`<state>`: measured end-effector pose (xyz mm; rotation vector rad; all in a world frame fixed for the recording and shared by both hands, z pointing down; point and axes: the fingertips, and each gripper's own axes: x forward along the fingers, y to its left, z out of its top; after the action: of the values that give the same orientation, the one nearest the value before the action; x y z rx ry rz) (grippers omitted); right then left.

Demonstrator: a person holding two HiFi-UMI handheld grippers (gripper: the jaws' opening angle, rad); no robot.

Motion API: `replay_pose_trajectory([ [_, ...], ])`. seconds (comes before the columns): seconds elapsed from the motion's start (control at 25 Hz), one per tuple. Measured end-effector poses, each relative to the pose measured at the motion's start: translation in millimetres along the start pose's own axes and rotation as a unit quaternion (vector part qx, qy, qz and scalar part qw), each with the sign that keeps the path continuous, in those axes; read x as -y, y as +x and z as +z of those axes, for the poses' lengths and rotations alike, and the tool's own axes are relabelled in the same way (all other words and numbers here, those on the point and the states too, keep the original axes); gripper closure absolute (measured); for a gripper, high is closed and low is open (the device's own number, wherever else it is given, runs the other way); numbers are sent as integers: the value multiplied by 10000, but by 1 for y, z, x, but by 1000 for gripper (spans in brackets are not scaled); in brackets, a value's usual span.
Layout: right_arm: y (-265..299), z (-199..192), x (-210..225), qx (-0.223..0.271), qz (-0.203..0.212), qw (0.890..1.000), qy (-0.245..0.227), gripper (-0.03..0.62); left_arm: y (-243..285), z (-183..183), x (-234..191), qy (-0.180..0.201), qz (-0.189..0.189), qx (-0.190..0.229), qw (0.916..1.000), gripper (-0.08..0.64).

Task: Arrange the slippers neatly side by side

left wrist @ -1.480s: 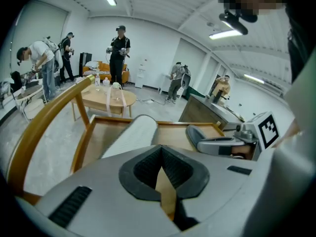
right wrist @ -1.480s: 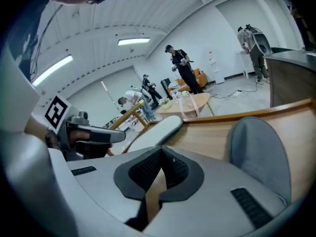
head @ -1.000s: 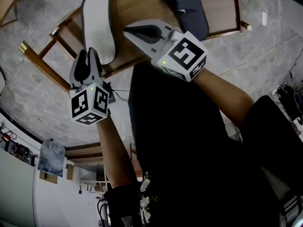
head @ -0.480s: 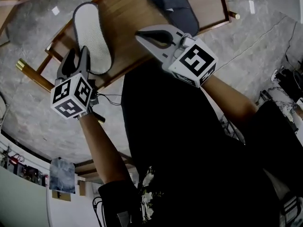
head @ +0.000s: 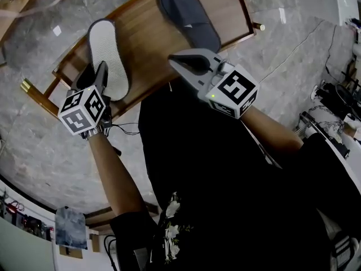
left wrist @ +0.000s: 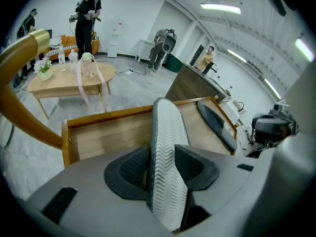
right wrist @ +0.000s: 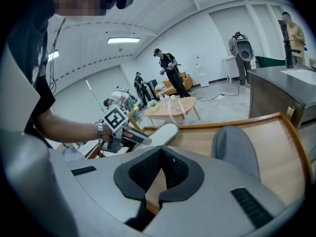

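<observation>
- Lying sole-up at the left end of the tabletop [head: 146,35], the white-soled slipper [head: 106,52] had its near end reaching over the tabletop's near edge.
- Its mate, the grey slipper [head: 189,16], lay right way up toward the tabletop's right end. It was well apart from the first and angled differently, so the pair was not yet side by side.
- The left hand-held gripper [head: 95,75] sat at the near end of the white-soled slipper. Its jaws had just been opening and stood wide, one on each side of the slipper, and the pads did not seem to press it.
- The right hand-held gripper [head: 177,64] hung clenched and empty above the tabletop's near edge, near the closest end of the grey slipper.
- The step in hand looked like taking hold of the upturned slipper.
- The next move would call for closing firmly on that slipper, turning it sole-down and setting it parallel, just beside the grey one.
- A nudge before the grip was firm could tip the overhanging end off the edge.
</observation>
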<state>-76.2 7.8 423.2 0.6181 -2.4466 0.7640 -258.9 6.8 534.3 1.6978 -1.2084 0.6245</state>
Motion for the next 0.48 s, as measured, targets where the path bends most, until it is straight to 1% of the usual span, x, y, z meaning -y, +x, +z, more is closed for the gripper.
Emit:
replay_pose_trajectory([
  [0.08, -5, 6, 3, 44, -51, 10000, 11, 595, 3, -1, 4, 21, -58, -41, 10000, 400],
  [0.16, -12, 8, 6, 43, -122, 9999, 14, 595, 4, -2, 9, -66, -153, -25, 9999, 417],
  [0.28, -24, 9, 9, 38, -220, 9997, 120, 595, -3, -1, 23, -35, -330, 89, 9994, 470],
  [0.4, -31, 19, 11, 173, -289, 9993, 179, 595, -19, 7, 39, 129, -385, 430, 9983, 503],
  [0.44, -32, 23, 11, 222, -295, 9992, 179, 595, -27, 12, 44, 222, -356, 592, 9974, 511],
  [0.48, -32, 27, 11, 265, -289, 9991, 188, 595, -36, 17, 48, 393, -255, 749, 9961, 515],
])
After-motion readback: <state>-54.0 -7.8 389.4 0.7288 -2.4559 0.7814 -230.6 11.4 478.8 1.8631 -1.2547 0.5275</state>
